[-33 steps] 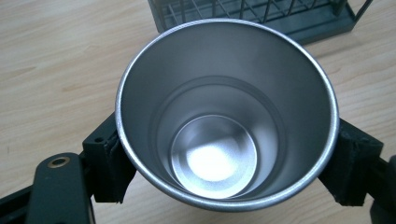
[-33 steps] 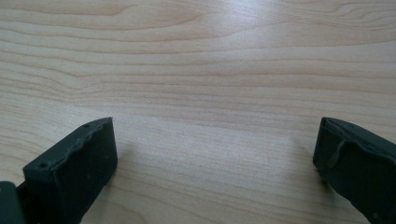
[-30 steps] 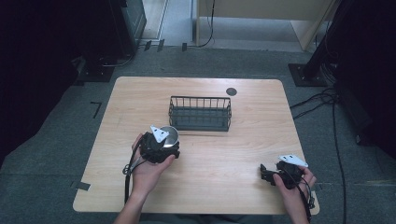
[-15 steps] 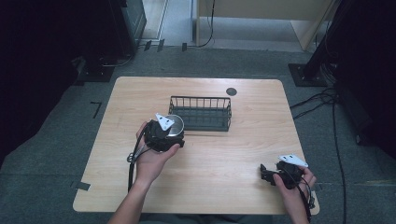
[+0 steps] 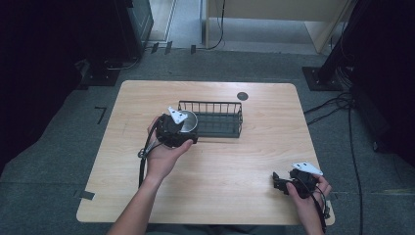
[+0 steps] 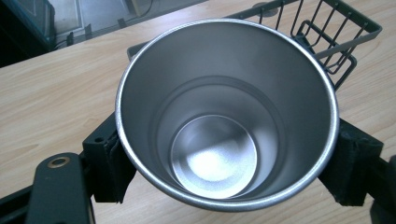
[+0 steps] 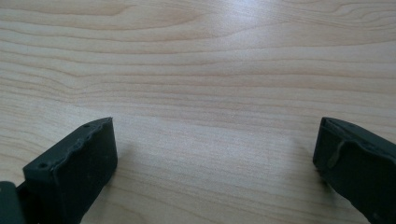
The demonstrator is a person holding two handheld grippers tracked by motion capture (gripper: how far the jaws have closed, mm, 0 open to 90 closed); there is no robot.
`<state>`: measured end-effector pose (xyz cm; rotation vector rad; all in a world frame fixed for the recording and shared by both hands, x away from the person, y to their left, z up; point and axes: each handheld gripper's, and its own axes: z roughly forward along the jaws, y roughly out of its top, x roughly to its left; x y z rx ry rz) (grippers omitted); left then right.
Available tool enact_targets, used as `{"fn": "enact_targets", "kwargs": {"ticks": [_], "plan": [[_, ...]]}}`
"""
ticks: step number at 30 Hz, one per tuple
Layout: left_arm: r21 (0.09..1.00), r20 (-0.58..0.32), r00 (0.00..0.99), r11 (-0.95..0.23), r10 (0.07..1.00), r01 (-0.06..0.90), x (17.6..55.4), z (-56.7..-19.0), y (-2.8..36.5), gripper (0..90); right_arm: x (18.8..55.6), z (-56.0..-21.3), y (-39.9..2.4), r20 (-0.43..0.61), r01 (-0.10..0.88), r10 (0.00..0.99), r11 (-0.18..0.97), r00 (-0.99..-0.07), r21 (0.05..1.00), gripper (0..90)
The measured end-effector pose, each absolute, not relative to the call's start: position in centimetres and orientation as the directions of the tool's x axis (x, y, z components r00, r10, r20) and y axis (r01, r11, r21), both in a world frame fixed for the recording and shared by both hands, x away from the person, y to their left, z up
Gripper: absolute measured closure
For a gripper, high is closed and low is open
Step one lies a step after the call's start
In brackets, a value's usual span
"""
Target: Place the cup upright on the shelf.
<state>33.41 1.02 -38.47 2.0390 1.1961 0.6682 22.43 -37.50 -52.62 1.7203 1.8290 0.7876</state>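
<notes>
A shiny steel cup (image 6: 226, 116) is clamped upright between my left gripper's pads (image 6: 112, 163), its mouth open and its inside empty. In the high view my left gripper (image 5: 186, 128) holds the cup (image 5: 189, 121) above the table, at the left end of the black wire basket (image 5: 210, 104). The basket's corner (image 6: 336, 37) lies just behind the cup. My right gripper (image 5: 278, 183) stays low near the table's front right corner, jaws open. Bare wood lies between the right gripper's (image 7: 215, 158) jaws.
A small dark round disc (image 5: 242, 96) sits on the table behind the basket's right end. The wooden table (image 5: 244, 161) is bare between the two hands. Cables and dark equipment stand on the floor around the table.
My left gripper has carried the cup up and away from the person, from the table's middle left to the basket's left end. The right gripper has stayed put.
</notes>
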Motion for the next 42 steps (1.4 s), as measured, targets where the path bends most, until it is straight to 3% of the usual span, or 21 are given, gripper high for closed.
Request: {"fn": "enact_targets", "kwargs": {"ticks": [33,42], "plan": [[0.778,0.117,0.423,-0.348,0.898,0.523,38.5,-36.0,-0.5,19.2,22.4,-52.6,-37.5,0.026,0.704,0.997,0.033,-0.073,0.709,0.0],[0.772,0.108,0.416,-0.340,0.903,0.537,39.9,-36.9,-1.2,19.2,22.4,-52.6,-37.5,0.027,0.705,0.997,0.032,-0.073,0.709,0.0]]}}
